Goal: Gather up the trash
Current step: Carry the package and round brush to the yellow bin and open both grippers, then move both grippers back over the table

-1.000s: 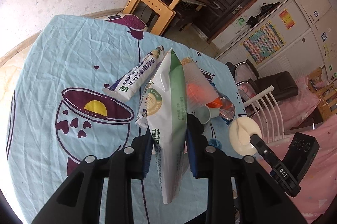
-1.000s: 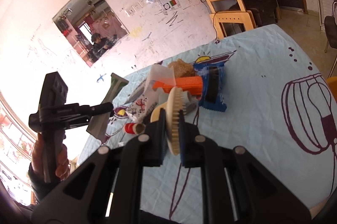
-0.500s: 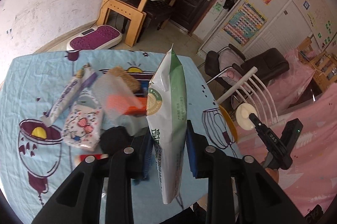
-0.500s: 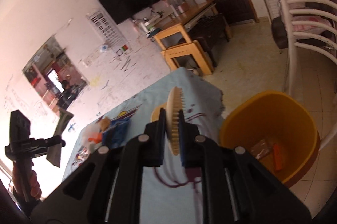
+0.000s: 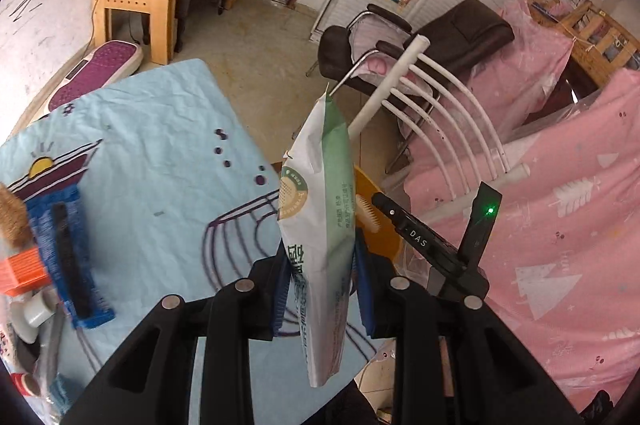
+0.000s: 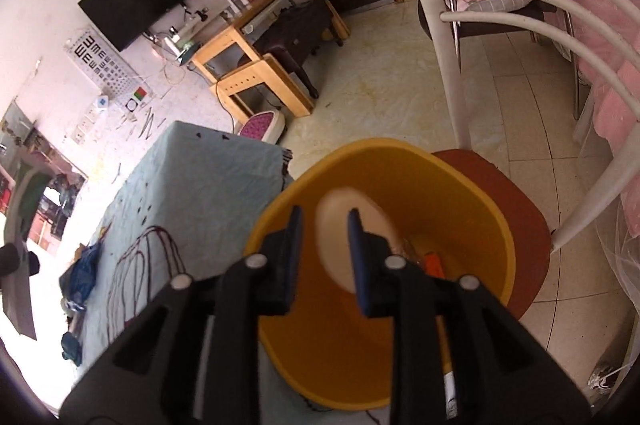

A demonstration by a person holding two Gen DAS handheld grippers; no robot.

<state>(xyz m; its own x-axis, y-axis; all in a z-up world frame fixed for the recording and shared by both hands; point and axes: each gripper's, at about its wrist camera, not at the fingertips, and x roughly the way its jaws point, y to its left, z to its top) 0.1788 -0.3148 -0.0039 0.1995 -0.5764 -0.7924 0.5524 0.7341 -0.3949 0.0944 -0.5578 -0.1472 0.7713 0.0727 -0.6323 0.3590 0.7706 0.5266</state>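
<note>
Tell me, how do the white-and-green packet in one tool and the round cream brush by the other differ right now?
The white-and-green plastic packet is pinched between the left gripper's closed jaws; the round cream brush is loose, since the right gripper's jaws have just been opening. The packet hangs by the blue tablecloth's edge; the brush is over the yellow bin. The packet is flat and tall, the brush a disc. Both are trash.

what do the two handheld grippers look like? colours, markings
Both the left gripper and the right gripper are matte black plastic, with forked, cut-out frames, round silver bolt heads and blue ribbed pads. Seen from the left wrist, the right one bears white "DAS" lettering and a green LED.
</note>
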